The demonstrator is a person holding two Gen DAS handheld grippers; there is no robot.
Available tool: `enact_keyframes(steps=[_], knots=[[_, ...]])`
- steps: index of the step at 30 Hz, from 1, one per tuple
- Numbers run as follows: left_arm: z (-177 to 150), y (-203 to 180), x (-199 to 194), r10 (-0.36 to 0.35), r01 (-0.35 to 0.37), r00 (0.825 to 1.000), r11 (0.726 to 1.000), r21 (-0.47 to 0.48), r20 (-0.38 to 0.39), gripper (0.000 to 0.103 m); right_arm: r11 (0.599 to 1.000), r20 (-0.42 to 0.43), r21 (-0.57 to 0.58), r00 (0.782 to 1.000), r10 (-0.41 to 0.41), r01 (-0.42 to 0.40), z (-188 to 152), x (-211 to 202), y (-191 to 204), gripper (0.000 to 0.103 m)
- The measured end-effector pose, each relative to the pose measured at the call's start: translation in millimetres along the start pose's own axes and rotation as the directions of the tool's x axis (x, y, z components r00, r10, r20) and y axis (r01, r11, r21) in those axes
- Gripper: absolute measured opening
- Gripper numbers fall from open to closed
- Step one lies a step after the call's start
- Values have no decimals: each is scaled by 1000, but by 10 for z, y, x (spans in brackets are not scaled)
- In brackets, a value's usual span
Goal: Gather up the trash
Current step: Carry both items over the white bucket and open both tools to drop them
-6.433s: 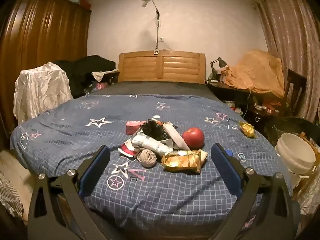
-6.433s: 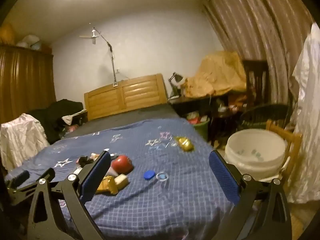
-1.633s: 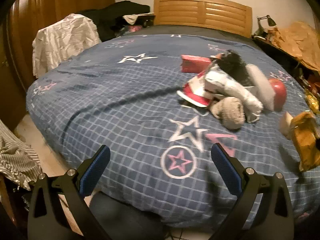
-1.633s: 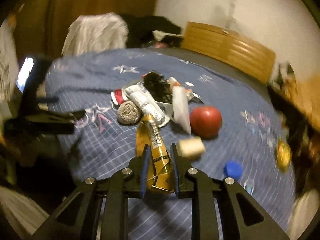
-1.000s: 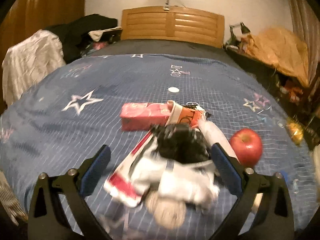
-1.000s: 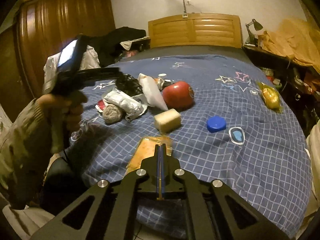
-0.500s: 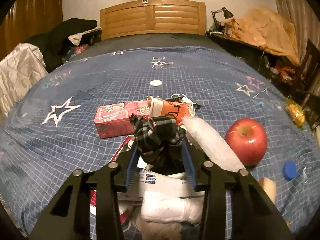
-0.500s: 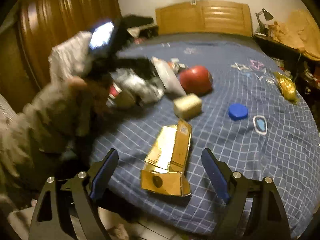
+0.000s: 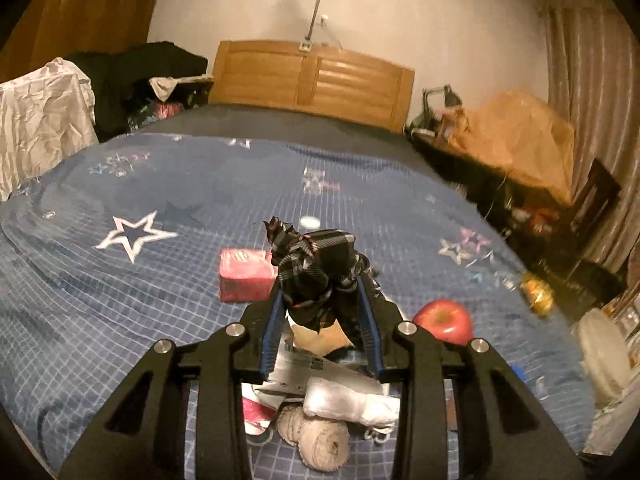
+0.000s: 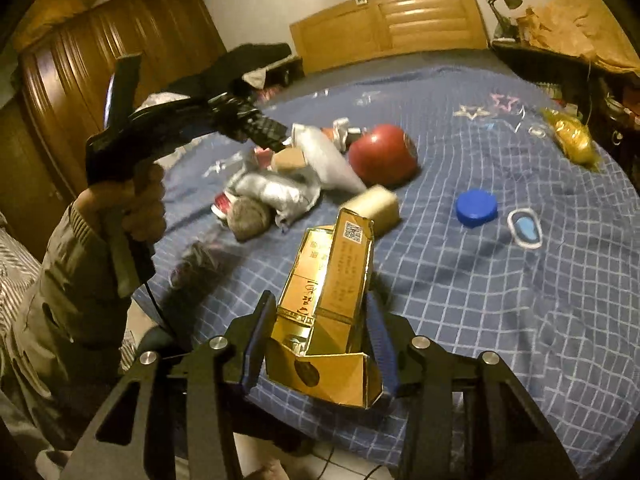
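My left gripper (image 9: 322, 300) is shut on a dark plaid cloth wad (image 9: 316, 272) and holds it above the trash pile on the bed. Under it lie a white wrapper (image 9: 352, 400), a grey yarn ball (image 9: 320, 440) and a pink carton (image 9: 244, 274). My right gripper (image 10: 316, 320) is shut on a gold carton (image 10: 332, 300) near the bed's front edge. The left gripper also shows in the right wrist view (image 10: 256, 124), above the pile (image 10: 280, 188).
A red apple (image 9: 442, 320) (image 10: 382, 156), a beige block (image 10: 376, 204), a blue cap (image 10: 476, 206), a ring tag (image 10: 524, 228) and a gold wrapper (image 10: 572, 140) lie on the blue bedspread (image 9: 120, 300). A white bucket (image 9: 600, 352) stands at the right of the bed.
My left gripper closed on the plaid cloth and lifted it off the pile. My right gripper, open half a second ago, has closed on the gold carton.
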State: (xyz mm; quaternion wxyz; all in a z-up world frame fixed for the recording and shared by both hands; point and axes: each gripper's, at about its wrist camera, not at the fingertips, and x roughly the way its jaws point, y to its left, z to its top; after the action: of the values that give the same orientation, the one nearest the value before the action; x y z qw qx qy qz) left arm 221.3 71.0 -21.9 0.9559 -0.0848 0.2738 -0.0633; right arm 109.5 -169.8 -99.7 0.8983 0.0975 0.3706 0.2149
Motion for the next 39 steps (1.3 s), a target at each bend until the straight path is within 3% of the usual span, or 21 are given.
enact_keyframes(steps=[6,12,14,17,19,22,26,31,35,39], knots=[[139,-94,-428,-92,93,994,996,-13,59,33,1000,77,15,997,-27,26,75,-328,-105,48],[104,-713,-645,-223,219,973,973,71,52,33,987,203,82,968,-149,135,199,-1002,-472,48],[60,-1006,-644,-274,269,961,957,108,34,33,975,239,115,948,-211,188,227,-1282,-653,48],[-33,-1522,-599,-356,352,935,922,163,-8,33,941,290,190,900,-325,279,222,-1798,-996,48],[-112,-1866,-512,-397,398,917,897,194,-44,33,903,307,248,856,-417,351,190,-2172,-1244,48],[-237,-2426,-349,-453,467,884,851,239,-115,33,832,294,337,791,-537,440,136,-2686,-1624,48],[-438,-3301,-103,-514,559,829,774,297,-223,33,751,222,405,741,-634,522,129,-3177,-2169,49],[-659,-4224,304,-530,623,779,709,330,-333,33,714,130,437,747,-652,547,156,-3316,-2787,49],[-862,-4714,525,-503,639,764,675,369,-404,34,709,71,434,764,-642,556,199,-3175,-3167,49],[-1108,-5031,751,-449,630,767,661,408,-458,35,704,17,437,778,-628,559,176,-2920,-3481,49]])
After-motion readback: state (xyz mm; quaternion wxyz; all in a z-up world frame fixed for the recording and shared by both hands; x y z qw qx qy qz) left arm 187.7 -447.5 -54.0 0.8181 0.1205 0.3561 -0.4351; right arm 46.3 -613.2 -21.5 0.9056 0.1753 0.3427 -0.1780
